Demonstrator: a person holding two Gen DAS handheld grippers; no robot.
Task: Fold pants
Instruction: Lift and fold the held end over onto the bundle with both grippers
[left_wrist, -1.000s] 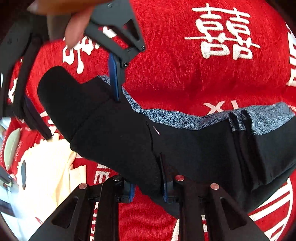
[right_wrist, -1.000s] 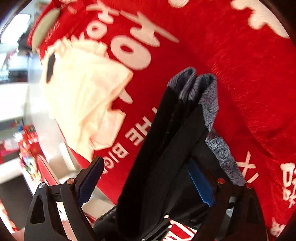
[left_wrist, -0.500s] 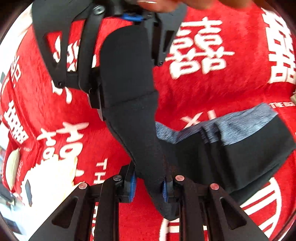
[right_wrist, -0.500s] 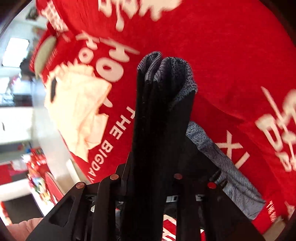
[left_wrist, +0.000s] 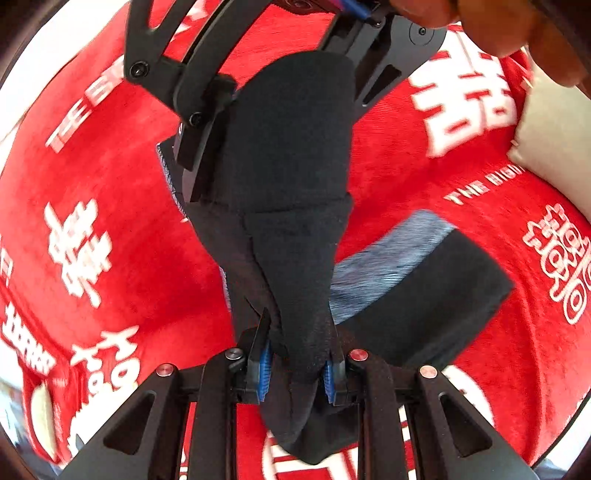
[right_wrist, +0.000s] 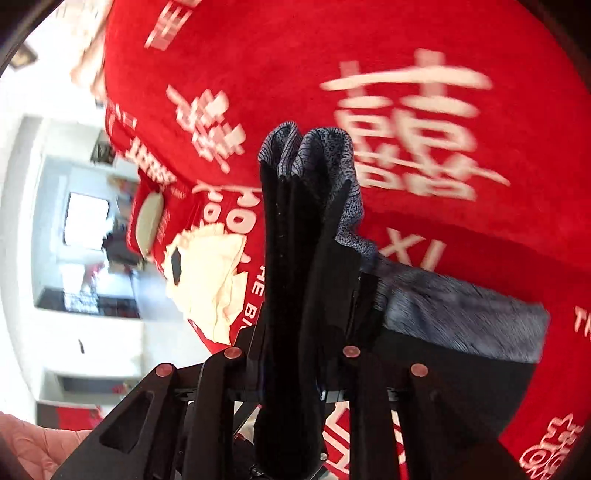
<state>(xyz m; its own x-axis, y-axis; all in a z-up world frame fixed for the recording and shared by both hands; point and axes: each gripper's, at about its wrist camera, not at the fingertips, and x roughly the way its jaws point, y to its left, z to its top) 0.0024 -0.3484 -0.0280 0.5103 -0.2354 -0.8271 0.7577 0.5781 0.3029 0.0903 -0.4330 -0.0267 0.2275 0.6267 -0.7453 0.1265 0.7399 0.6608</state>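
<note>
The black pants (left_wrist: 291, 229) with a grey marled side band (left_wrist: 391, 258) are lifted off the red cloth at one end. My left gripper (left_wrist: 297, 373) is shut on a bunched black edge of them. My right gripper (left_wrist: 280, 122) faces it from above in the left wrist view, clamped on the same stretch of fabric. In the right wrist view my right gripper (right_wrist: 291, 369) is shut on a thick upright fold of the pants (right_wrist: 295, 258), grey band at its top. The other end of the pants (left_wrist: 436, 295) lies flat on the cloth.
A red cloth (left_wrist: 122, 206) with white characters covers the surface. A cream garment (right_wrist: 210, 273) lies near the cloth's edge by a pale oval dish (right_wrist: 149, 221). Another cream item (left_wrist: 554, 147) sits at the right. A room shows beyond the edge.
Both grippers have lifted the held end of the pants higher and swung it toward the flat end. The right gripper, open a second ago, has shut on the fold.
</note>
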